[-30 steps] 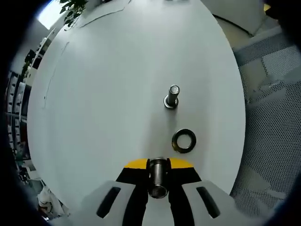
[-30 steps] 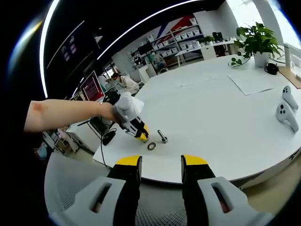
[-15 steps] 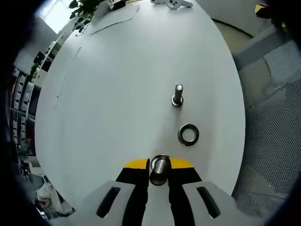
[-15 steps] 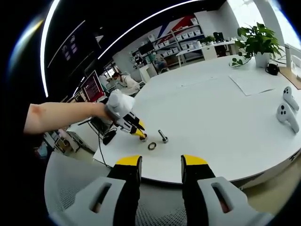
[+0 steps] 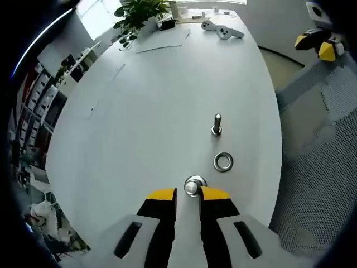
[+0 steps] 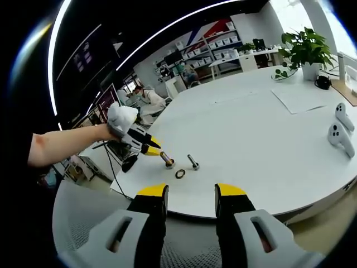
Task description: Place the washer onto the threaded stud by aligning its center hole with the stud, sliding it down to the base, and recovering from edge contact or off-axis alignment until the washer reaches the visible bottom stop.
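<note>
Washer (image 5: 223,162) lies flat on the round white table (image 5: 139,111) in the left gripper view, between a slim threaded stud (image 5: 217,124) standing upright beyond it and a thicker bolt (image 5: 193,186) that stands on the table nearer the camera. The left gripper (image 5: 188,195) sits just behind that thick bolt, its yellow-tipped jaws released and parted, the bolt's top showing at the gap between the tips; whether they touch it I cannot tell. Beyond the stud, at the table's far edge, are a potted plant (image 5: 139,11), sheets of paper (image 5: 162,42) and two white controllers (image 5: 220,30).

In the right gripper view the washer (image 6: 180,173) rests near the table's (image 6: 268,139) edge, just beside the stud (image 6: 193,162) and the thick bolt (image 6: 166,161). The left gripper (image 6: 146,148), held by a person's hand (image 6: 120,120), points at the thick bolt. The right gripper (image 6: 191,192) hangs well apart from the washer, off the table's edge, jaws spread and holding nothing.
</note>
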Demonstrator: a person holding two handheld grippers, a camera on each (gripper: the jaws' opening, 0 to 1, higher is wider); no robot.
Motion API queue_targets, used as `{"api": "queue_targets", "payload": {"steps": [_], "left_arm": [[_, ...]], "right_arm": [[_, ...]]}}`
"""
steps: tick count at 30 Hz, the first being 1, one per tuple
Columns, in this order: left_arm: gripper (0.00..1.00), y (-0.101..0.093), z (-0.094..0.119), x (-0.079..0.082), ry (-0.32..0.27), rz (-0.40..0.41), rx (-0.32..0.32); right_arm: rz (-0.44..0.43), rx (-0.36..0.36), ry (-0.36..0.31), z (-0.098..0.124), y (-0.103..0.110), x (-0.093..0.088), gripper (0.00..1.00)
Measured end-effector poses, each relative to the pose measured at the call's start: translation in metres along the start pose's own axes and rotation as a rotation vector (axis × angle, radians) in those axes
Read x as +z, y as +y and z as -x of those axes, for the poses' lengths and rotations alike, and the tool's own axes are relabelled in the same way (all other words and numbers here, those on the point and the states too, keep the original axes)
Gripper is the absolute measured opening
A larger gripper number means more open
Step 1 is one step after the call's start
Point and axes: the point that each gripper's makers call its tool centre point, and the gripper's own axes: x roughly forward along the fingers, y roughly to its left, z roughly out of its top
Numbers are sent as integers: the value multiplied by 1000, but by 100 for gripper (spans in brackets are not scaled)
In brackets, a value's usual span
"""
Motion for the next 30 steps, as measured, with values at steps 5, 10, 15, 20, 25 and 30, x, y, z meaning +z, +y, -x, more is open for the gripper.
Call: {"api": "queue_targets", "payload": {"steps": [5,10,15,20,25,30], "left_arm": [[15,4,15,2,-66,47,26],[15,1,27,6,-123,58,33],[18,-10,34,12,-155,67,2],[24,-21,35,17,-157,33,-15],[27,-29,30,20,-157,-13,-35],[36,-43,24,27,-156,-42,-89]], "right_arm": [[-1,-1,-1,0,0,0,36],[-3,-1,-4,0,0,1,36],[-3,0,-6,0,0,1,36],[-4,-1,-10,0,0,2,36],[-4,-1,-11,1,0,2,36],[-5,-3,-12,1,0,2,36]]}}
